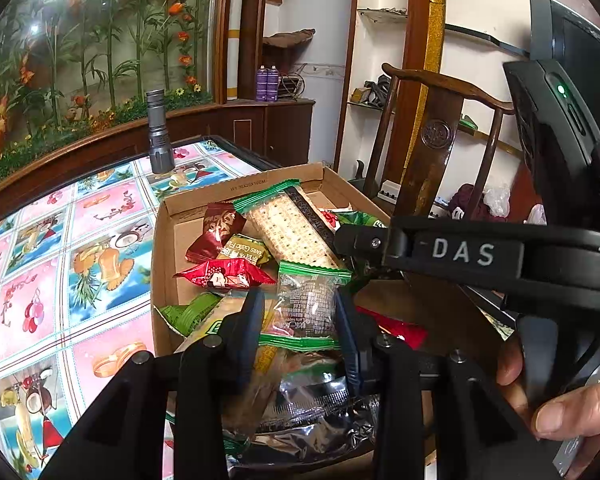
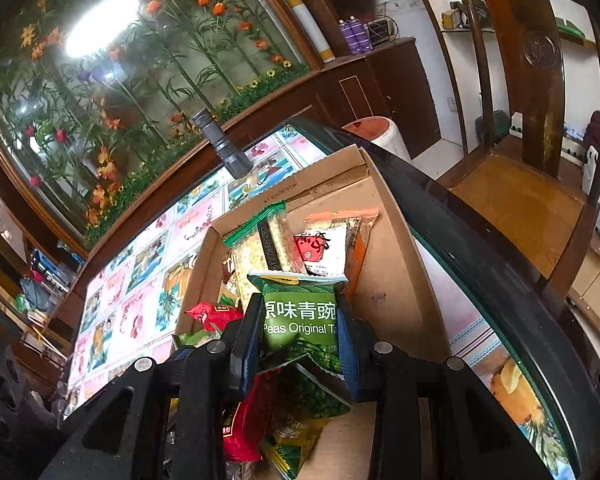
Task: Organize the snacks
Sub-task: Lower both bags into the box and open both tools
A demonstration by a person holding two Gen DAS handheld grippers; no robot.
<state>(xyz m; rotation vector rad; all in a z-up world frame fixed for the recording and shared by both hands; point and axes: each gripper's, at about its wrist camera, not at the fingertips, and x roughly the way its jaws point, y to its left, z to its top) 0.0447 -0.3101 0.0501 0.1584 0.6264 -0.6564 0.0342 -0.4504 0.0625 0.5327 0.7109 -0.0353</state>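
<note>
Cardboard box on the patterned table, snacks heaped inside | left gripper narrowed onto a clear green-edged cracker packet | right gripper pinching a green pea packet over the same box | I judge: sorting pick under way | next: lift each clear without snagging neighbours

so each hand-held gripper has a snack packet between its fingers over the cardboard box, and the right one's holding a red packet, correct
Not quite. The right hand-held gripper is shut on a green peas packet, not a red one, as the right wrist view shows. The rest holds: the left hand-held gripper grips a clear green-edged packet over the cardboard box.
</note>
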